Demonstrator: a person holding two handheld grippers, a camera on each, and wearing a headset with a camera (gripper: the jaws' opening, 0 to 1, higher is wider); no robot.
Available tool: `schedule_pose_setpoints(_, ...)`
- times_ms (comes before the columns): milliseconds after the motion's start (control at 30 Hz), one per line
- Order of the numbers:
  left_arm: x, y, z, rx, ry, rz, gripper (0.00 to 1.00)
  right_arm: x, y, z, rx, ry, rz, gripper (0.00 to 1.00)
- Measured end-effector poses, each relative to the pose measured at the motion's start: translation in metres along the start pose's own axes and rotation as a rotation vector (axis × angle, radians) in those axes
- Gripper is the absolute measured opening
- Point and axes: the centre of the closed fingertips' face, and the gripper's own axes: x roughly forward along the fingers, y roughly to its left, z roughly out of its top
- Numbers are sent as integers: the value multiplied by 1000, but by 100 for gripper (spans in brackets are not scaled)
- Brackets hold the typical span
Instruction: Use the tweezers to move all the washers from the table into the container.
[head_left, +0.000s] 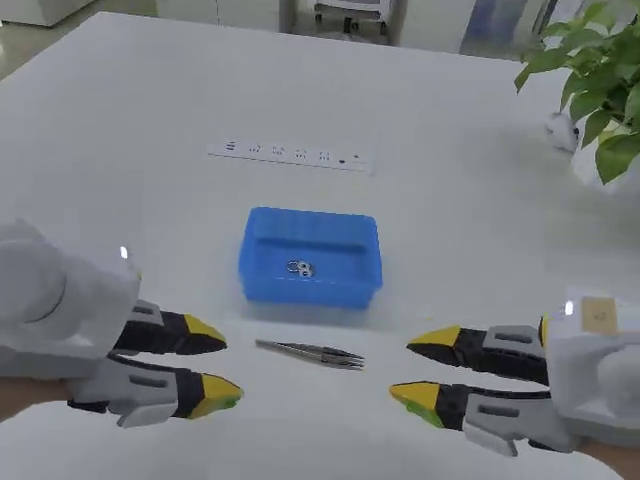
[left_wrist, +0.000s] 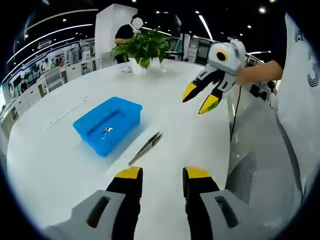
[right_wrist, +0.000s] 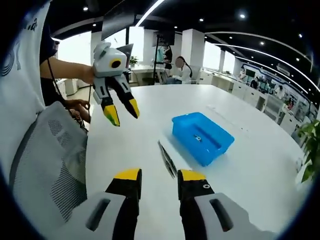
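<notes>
Left gripper (head_left: 232, 368): held low over the table's near edge, left of the tweezers, jaws well apart with nothing between them; yellow tips point right, toward the middle.
Right gripper (head_left: 402, 370): opposite it on the right, at about the same height, jaws just as wide and holding nothing; tips point left.
Tweezers (head_left: 310, 352): lying flat on the table between the two grippers, touched by neither, just in front of the container and roughly parallel to its near wall.
Container (head_left: 305, 290): blue, rectangular, open at the top, standing upright near the middle of the table, just beyond the tweezers.
Washers (head_left: 299, 268): a small metal cluster on the container's floor, about in the middle; from here I can't count them.
Table (head_left: 150, 120): white and wide.
Power strip (head_left: 290, 154): flat on the table, well behind the container.
Plant (head_left: 600, 80): green leaves at the far right edge of the table.
Left gripper view: the right gripper hangs in the air at upper right, jaws spread, a hand behind it.
</notes>
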Motion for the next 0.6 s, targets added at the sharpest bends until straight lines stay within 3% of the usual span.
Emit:
schedule_pose_setpoints(67, -8, -8, 4, 27, -21, 4, 46, -8, 2, 1, -21, -2, -19, 32)
schedule_pose_setpoints(167, -19, -11, 4, 57, -9, 21, 62, -22, 4, 10, -29, -26, -60, 42)
schedule_pose_setpoints(267, -31, -4, 4, 92, 8, 84, 70, -33, 2, 17, -15, -52, -118, 58)
schedule_pose_setpoints(333, -41, 1, 12, 116, -23, 150, 73, -39, 3, 19, -18, -57, -136, 68)
schedule_pose_setpoints(400, -48, 0, 25, 88, -94, 191, 81, -41, 6, 18, -21, -51, -151, 78)
schedule_pose_setpoints(500, -53, -7, 34, 58, -154, 198, 98, -40, 11, 12, -47, -24, -174, 93)
schedule_pose_setpoints(600, -52, -17, 31, 58, -151, 178, 99, -38, 16, 10, -78, -9, -192, 100)
